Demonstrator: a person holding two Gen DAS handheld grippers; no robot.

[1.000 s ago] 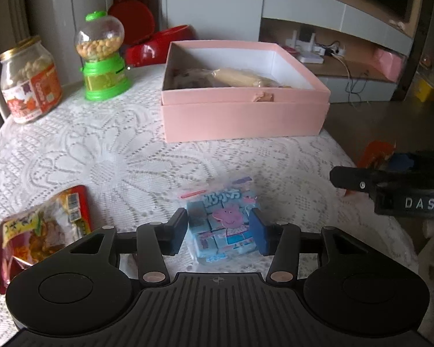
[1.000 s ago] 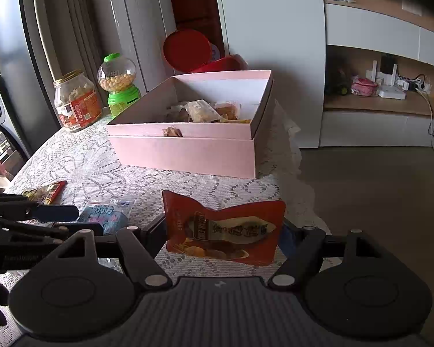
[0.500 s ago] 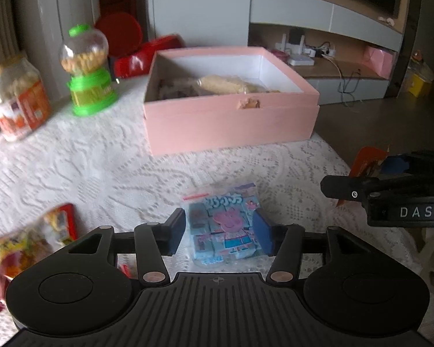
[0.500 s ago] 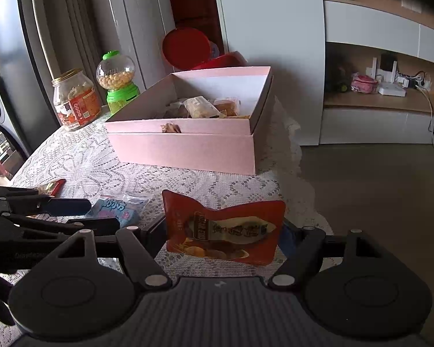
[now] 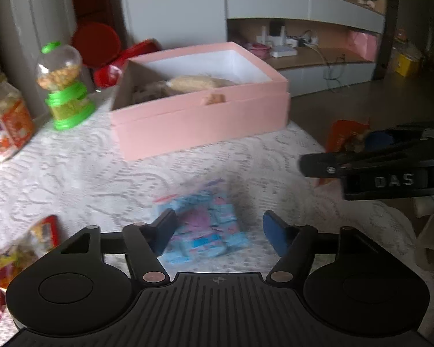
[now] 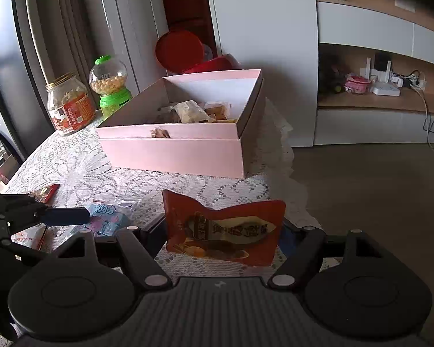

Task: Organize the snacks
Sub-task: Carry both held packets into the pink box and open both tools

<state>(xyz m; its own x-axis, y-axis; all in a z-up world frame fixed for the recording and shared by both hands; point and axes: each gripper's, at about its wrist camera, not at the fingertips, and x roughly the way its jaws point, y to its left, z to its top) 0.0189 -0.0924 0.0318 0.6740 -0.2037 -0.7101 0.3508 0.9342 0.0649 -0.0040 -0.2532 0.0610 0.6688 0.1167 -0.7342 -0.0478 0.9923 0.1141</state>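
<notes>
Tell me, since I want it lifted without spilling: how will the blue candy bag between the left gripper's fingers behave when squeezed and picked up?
The blue candy bag looks like thin clear film around small loose blocks, so it will probably sag and shift. The film may be slippery. The left gripper is opening, its pads off the bag.

**Daylit living room behind a lace-covered table**

A white lace tablecloth (image 6: 81, 170) covers the table in a room with a brown floor (image 6: 376, 190). A white wall unit (image 6: 370, 29) with an open wooden shelf (image 6: 384, 101) holds a router and tangled cables. Grey curtains (image 6: 63, 29) hang at left, beside a white pillar (image 6: 263, 43). Soft daylight falls across the table.
</notes>
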